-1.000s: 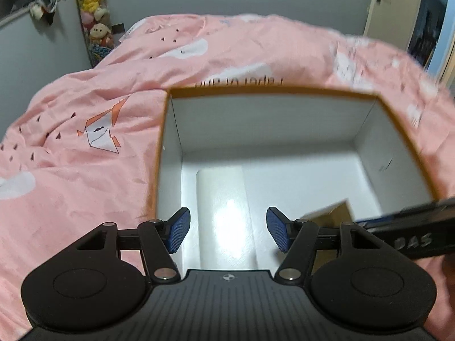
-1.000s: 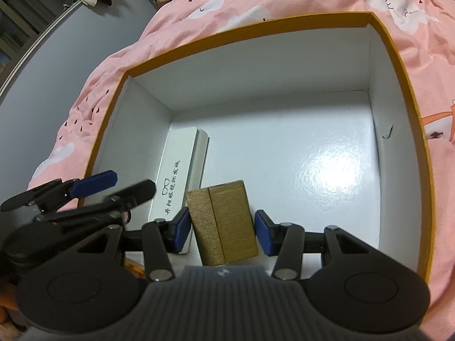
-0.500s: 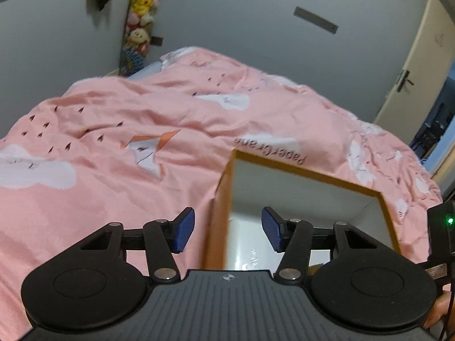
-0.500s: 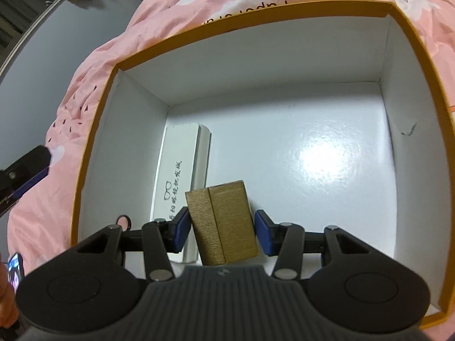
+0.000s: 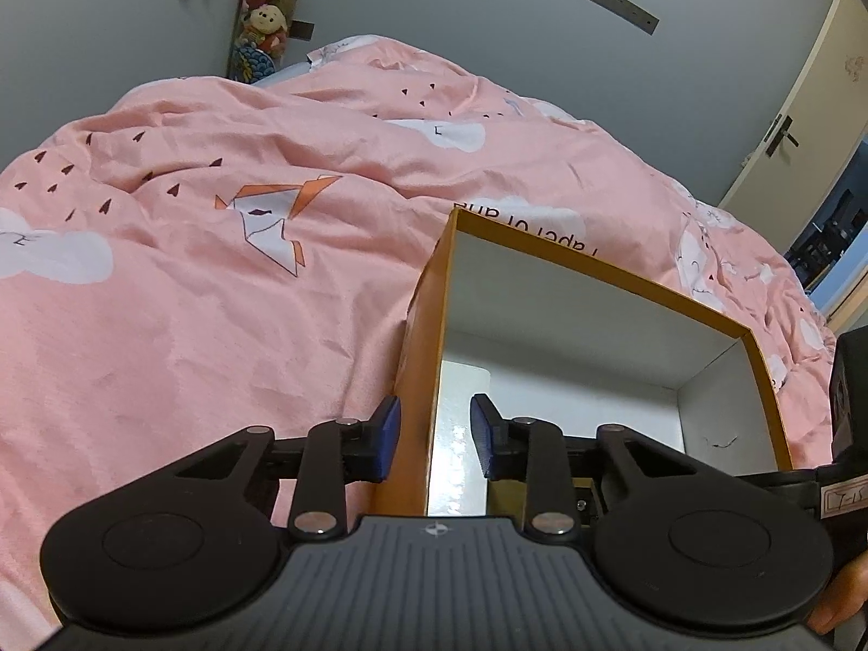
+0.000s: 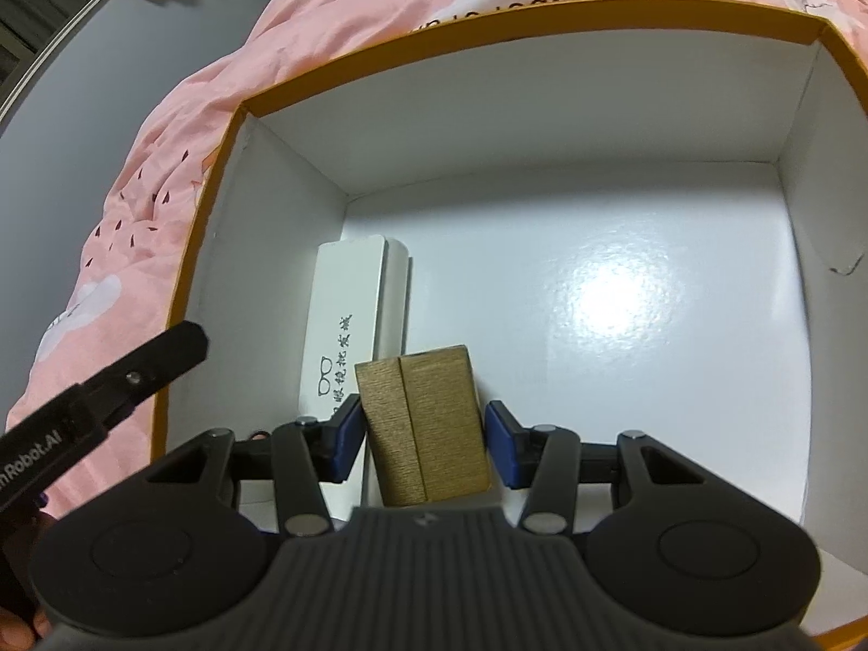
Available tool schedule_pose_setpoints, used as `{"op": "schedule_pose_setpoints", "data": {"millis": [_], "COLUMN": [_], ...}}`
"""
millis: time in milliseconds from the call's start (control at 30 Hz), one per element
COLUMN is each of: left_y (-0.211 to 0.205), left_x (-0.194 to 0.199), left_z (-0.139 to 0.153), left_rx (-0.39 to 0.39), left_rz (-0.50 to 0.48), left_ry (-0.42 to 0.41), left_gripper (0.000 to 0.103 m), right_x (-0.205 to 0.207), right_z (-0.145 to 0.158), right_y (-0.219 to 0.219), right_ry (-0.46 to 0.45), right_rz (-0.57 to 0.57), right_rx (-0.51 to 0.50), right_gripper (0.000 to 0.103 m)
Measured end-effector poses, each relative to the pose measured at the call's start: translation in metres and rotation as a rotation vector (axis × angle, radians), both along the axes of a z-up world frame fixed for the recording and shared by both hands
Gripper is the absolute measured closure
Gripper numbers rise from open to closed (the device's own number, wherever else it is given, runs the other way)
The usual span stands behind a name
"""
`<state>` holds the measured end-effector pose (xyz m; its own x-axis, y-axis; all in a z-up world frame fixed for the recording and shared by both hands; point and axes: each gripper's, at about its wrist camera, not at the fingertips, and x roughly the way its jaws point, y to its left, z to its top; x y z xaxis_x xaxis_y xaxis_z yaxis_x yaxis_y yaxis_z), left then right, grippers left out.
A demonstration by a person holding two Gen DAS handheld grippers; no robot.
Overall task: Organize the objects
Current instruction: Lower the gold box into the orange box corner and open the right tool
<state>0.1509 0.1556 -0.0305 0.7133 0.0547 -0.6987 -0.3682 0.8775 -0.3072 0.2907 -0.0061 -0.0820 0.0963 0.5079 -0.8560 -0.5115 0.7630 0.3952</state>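
An open orange box (image 6: 488,27) with a white inside lies on a pink duvet. A long white glasses box (image 6: 347,298) rests on its floor by the left wall. My right gripper (image 6: 420,442) hangs over the near part of the box, shut on a small gold box (image 6: 428,423) between its blue pads. My left gripper (image 5: 434,434) straddles the orange box's left wall (image 5: 417,380), one pad outside and one inside. Its jaws are closing, and the inner pad still stands off the wall. One left finger (image 6: 135,374) shows outside that wall in the right wrist view.
The pink duvet (image 5: 190,298) spreads left of and behind the box. Plush toys (image 5: 266,16) hang in the far wall corner. A door (image 5: 803,108) stands at the right. The box floor right of the glasses box (image 6: 624,298) is bare.
My left gripper left the inside of the box, moved to its left wall and narrowed its jaws around it. The right gripper shifted a little over the box, still gripping the gold box.
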Motion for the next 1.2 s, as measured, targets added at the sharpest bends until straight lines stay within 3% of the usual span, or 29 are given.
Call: {"op": "schedule_pose_setpoints", "data": {"millis": [200, 433, 767, 1067, 1200], "left_y": [0.0, 0.004, 0.014, 0.015, 0.015], "left_x": [0.002, 0.008, 0.012, 0.013, 0.013], "left_z": [-0.001, -0.003, -0.011, -0.013, -0.013], "left_rx": [-0.008, -0.022, -0.066, -0.074, -0.075], "left_rz": [-0.002, -0.002, -0.008, -0.02, -0.019], "left_ry": [-0.005, -0.004, 0.007, -0.002, -0.004], "left_gripper": [0.07, 0.07, 0.085, 0.088, 0.088], "right_x": [0.002, -0.011, -0.011, -0.021, -0.018], "right_z": [0.002, 0.027, 0.036, 0.019, 0.011], "right_y": [0.002, 0.012, 0.054, 0.095, 0.106], "right_ry": [-0.017, -0.281, -0.758, -0.987, -1.006], "right_rz": [0.047, 0.257, 0.62, 0.906, 0.958], "right_rx": [-0.004, -0.047, -0.156, -0.203, -0.199], "right_gripper": [0.054, 0.054, 0.054, 0.055, 0.055]}}
